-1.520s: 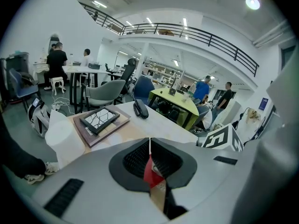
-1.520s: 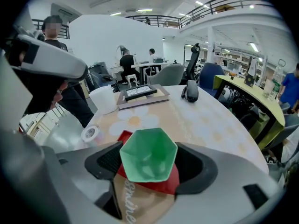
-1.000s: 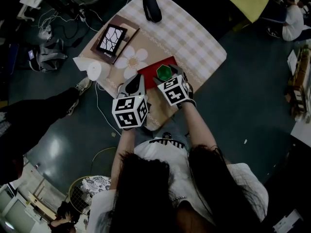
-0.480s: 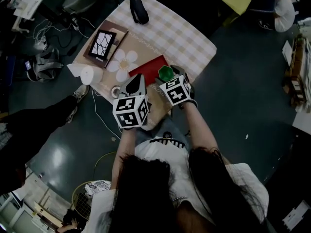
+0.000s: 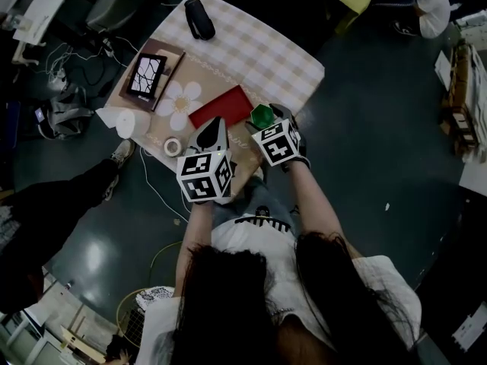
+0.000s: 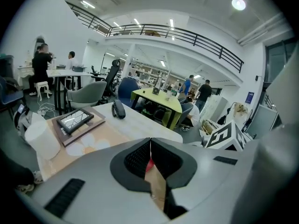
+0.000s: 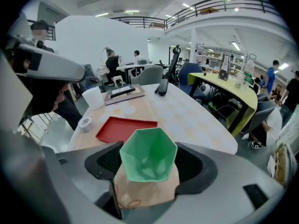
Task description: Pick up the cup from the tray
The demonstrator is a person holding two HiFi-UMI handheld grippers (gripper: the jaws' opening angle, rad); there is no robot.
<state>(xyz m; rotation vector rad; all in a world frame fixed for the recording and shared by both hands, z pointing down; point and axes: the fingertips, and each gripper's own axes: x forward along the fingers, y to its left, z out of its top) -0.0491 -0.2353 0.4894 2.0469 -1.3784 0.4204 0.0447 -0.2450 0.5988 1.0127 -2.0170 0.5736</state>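
A green hexagonal cup [image 7: 148,154] sits between the jaws of my right gripper [image 7: 149,161], which is shut on it. In the head view the cup [image 5: 262,115] hangs just right of the red tray [image 5: 221,106], off its surface, with the right gripper [image 5: 268,124] behind it. The tray [image 7: 125,129] lies bare on the checked table [image 5: 259,52]. My left gripper [image 5: 213,132] hovers at the table's near edge, below the tray. Its jaws [image 6: 150,157] meet in a thin slit with nothing in them.
A tape roll [image 5: 173,146] lies left of the left gripper. A white cylinder [image 5: 124,122], a framed picture on a board [image 5: 146,74] and a black case [image 5: 199,17] stand further back. A yellow-green table [image 7: 224,85] and people fill the room behind.
The cup has moved from over the tray's right end to a spot beside it, carried by the right gripper. The head view has shifted; the left gripper stays shut.
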